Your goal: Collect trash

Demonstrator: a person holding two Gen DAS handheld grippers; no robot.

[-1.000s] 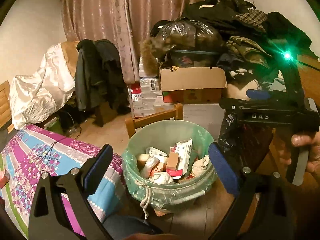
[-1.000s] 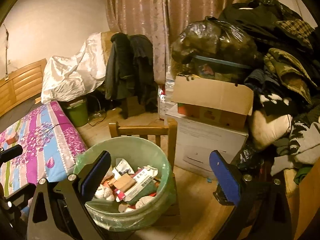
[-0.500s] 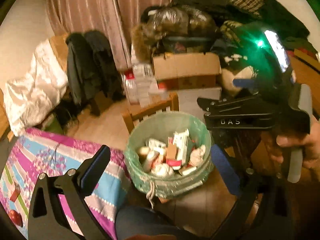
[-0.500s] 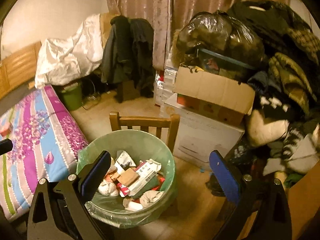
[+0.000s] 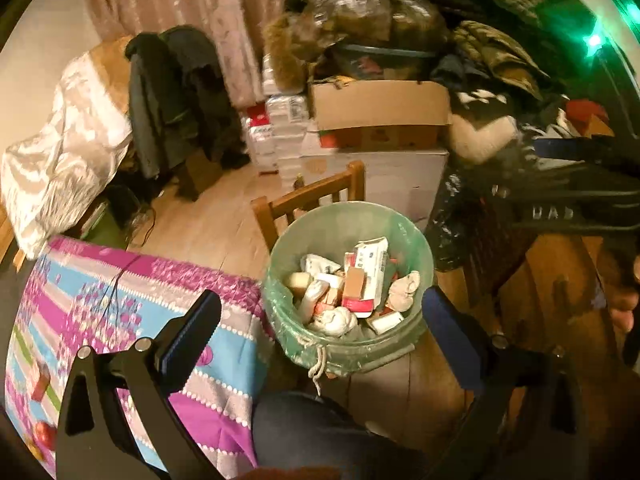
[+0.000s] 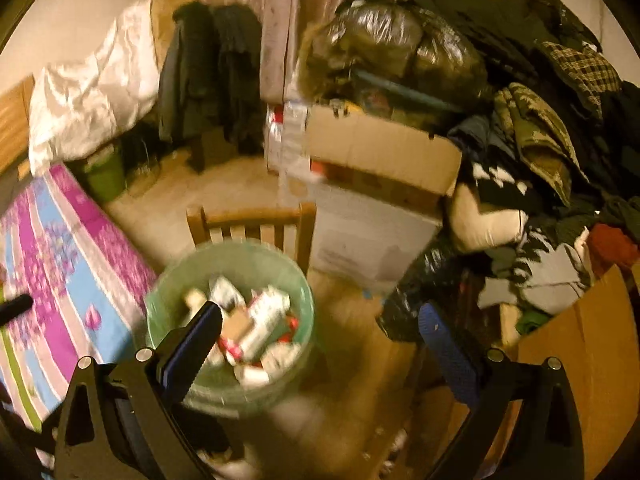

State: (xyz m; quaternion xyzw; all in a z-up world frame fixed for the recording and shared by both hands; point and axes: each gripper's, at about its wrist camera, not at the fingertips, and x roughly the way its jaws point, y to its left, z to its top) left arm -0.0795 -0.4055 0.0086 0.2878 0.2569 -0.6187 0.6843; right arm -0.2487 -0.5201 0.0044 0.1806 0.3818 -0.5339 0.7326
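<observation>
Left claw (image 5: 320,320) spread wide, empty, poised above green-lined trash bin (image 5: 412,236), likely lining up to take bag rim. Right claw (image 6: 320,332) also apart, empty. Bin on floor, full of cartons and tissues, bed (image 5: 100,280) left, chair (image 5: 312,200) behind.

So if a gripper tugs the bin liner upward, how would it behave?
The liner looks thin and crinkly, so probably floppy and tearable. Its load of cartons and wads seems light. The drawstring hanging outside likely gives a better hold.
</observation>
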